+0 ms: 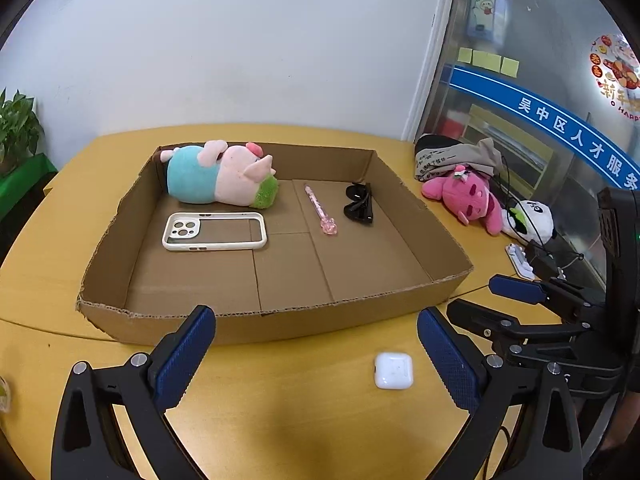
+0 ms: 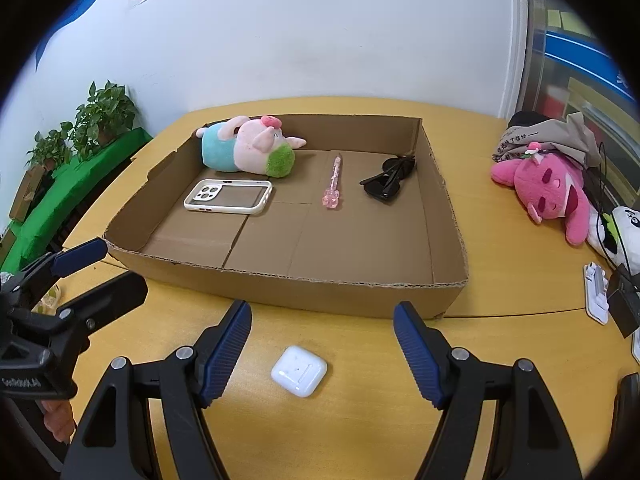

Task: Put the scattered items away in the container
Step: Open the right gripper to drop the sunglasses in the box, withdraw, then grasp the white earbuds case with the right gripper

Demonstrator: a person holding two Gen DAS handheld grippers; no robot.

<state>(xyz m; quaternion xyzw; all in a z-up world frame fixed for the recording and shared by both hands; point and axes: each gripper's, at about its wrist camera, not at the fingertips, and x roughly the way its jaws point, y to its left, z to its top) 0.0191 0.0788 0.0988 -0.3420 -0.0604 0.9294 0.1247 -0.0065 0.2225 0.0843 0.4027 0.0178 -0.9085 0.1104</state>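
Right tool wide open, empty, earbud case between fingers

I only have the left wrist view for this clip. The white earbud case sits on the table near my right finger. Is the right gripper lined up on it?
Observer: Yes. In the right wrist view the earbud case lies between the open fingers of the right gripper, touching neither.
Operator: And where does my gripper sit relative to the box?
Observer: The left gripper is by the near left corner of the cardboard box, open, with nothing between its fingers.
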